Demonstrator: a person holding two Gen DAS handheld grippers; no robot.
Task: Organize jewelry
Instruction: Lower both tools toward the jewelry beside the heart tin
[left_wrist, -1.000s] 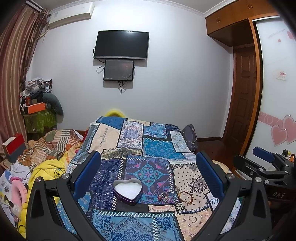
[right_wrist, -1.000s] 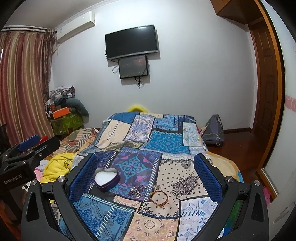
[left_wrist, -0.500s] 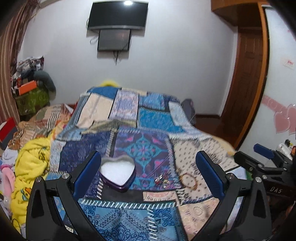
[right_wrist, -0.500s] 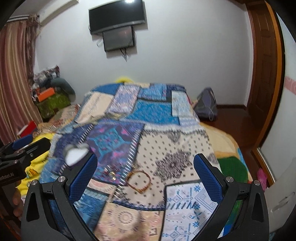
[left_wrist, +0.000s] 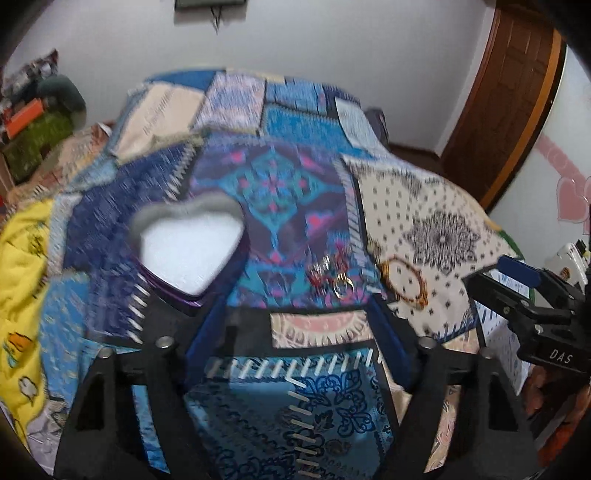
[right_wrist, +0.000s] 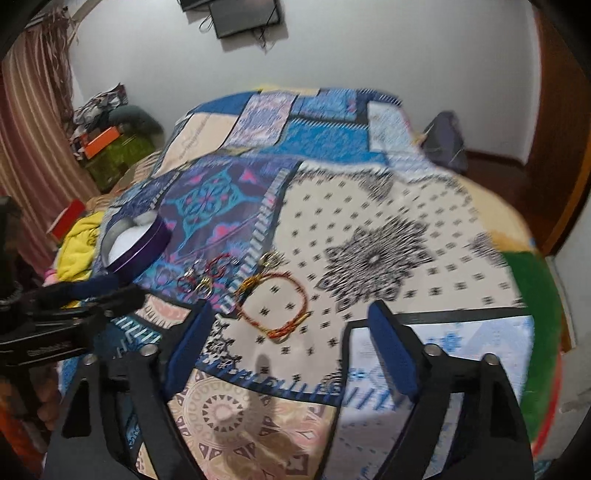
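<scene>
A purple heart-shaped tin with a white lining lies open on the patchwork bedspread; it also shows in the right wrist view. A small heap of rings and red earrings lies to its right, also in the right wrist view. A red and gold cord bracelet lies further right, also in the right wrist view. My left gripper is open and empty just short of the rings. My right gripper is open and empty just short of the bracelet.
A yellow blanket lies at the bed's left edge. Boxes and clothes are piled at the far left wall. A wooden door is at the right. A dark bag sits on the floor beyond the bed.
Both grippers have tipped down and moved in toward the bedspread. The tin, rings and bracelet are now much closer. Both pairs of fingers stand narrower than before.
</scene>
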